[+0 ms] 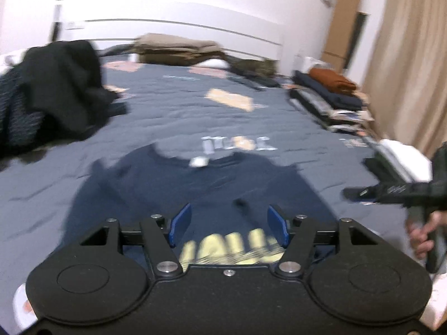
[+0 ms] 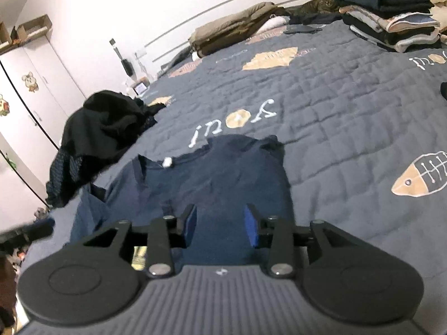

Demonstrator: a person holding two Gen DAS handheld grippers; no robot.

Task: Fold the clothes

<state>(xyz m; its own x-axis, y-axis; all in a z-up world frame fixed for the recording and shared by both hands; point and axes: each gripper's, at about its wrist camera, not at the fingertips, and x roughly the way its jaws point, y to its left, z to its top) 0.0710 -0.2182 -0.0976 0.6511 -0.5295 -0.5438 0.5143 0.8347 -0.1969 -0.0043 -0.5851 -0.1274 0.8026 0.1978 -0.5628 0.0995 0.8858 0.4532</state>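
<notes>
My left claw (image 1: 229, 224) stands parted and empty above the navy T-shirt (image 1: 195, 187). My right claw (image 2: 220, 223) is likewise released, gripping nothing. The shirt lies spread on the near part of the bed (image 2: 335, 117), collar at its far end.

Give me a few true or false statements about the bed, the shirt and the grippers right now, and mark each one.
1. The navy T-shirt lies spread on the quilt. True.
2. The left gripper is clamped on the shirt. False: its jaws stand apart with nothing pinched between them.
3. A stack of folded clothes sits at the far right of the bed. True.
4. The right gripper holds a sock. False: its jaws are open and empty, above the shirt.
5. A cat lies near the headboard. True.
</notes>
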